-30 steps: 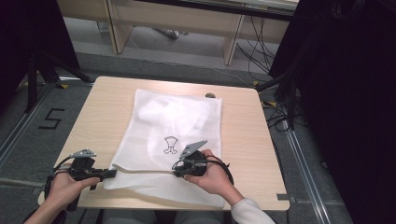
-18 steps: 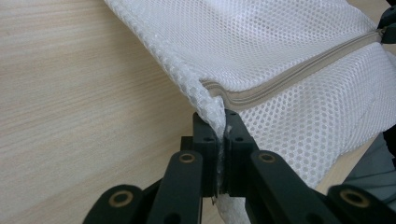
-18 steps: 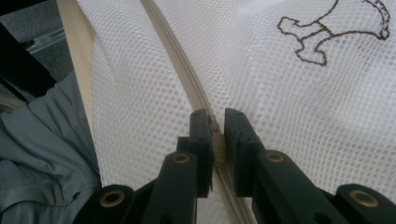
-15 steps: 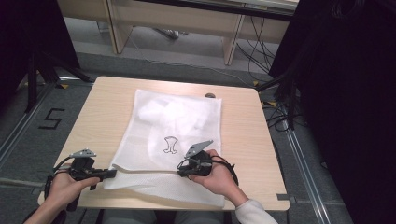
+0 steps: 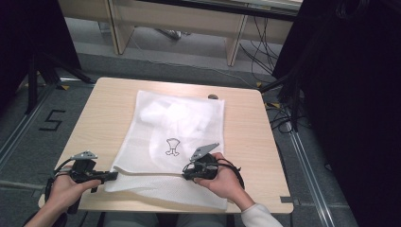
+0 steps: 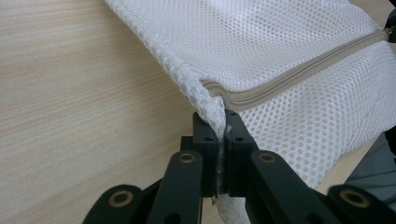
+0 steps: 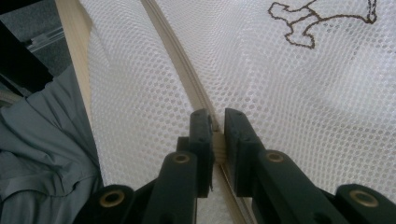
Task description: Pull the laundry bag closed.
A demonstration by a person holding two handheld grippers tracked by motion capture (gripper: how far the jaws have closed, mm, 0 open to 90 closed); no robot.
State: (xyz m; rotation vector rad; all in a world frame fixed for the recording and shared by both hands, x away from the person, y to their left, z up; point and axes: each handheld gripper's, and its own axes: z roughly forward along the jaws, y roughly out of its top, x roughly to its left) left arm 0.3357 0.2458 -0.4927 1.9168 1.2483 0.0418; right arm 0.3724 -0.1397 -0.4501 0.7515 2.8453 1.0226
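1. So, very little has changed in the last second: in the high view your left gripper (image 5: pixel 111 176) sits at the same spot on the near left corner of the mesh laundry bag (image 5: pixel 175 142), and your right gripper (image 5: pixel 187 174) has crept only slightly along the zipper (image 5: pixel 149 173).

2. Your left gripper (image 6: pixel 223 122) is clamped on the bag's corner; in the left gripper view the white mesh (image 6: pixel 299 60) is bunched between the closed jaws just where the beige zipper (image 6: pixel 289 79) ends.

3. Your right gripper (image 7: pixel 217 122) is pinched on the zipper (image 7: pixel 177 56) itself. In the right gripper view the jaws meet over the beige tape, probably on the slider, though the slider is too hidden to be sure.

4. The bag lies flat on the wooden table (image 5: pixel 99 123), its near edge close to your side, with the small dark outline print (image 5: pixel 172 146) facing up and a pale garment faintly visible inside.

5. The strip of zipper between your two grippers looks taut and nearly straight, so the anchor on the left is doing its job.

6. To my eye, the pull is at a slow point: the slider has barely travelled. Keep the left grip fixed and draw the right hand steadily along the zipper line, staying low so the mesh does not lift or snag.
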